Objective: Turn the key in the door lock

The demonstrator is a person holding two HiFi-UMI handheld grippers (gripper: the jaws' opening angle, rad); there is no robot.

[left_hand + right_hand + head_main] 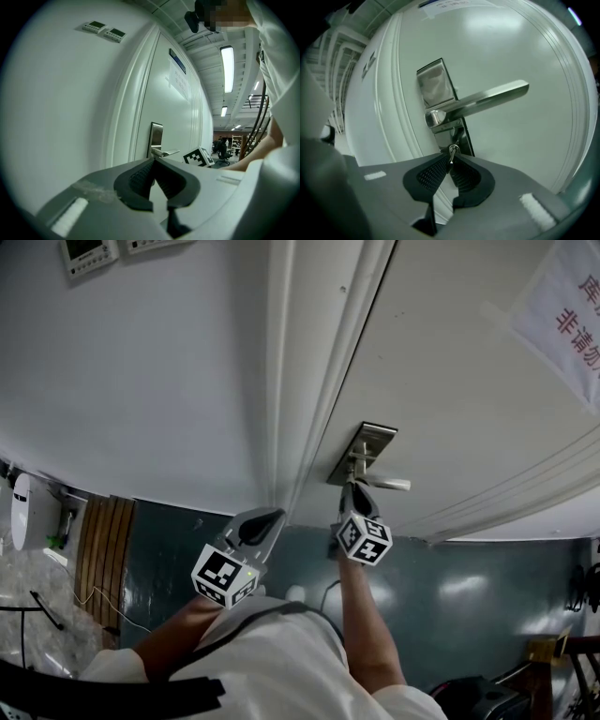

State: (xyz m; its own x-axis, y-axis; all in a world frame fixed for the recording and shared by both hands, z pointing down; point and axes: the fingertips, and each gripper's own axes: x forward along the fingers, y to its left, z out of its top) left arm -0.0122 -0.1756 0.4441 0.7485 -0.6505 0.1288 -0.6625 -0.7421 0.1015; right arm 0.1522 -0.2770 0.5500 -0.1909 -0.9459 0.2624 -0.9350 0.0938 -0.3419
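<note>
Right gripper [451, 159] pinches the key [452, 151] at its jaw tips: small, silvery, round eye at the head, seated in the lock [462, 137] just ahead, below the handle [487, 101]; left gripper [153, 161] has its jaws together, empty.

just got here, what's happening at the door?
A person is working a white door with two handheld tools. The right tool pinches the key, which sits in the lock below the lever handle. The left tool idles off to the side, shut on nothing.
</note>
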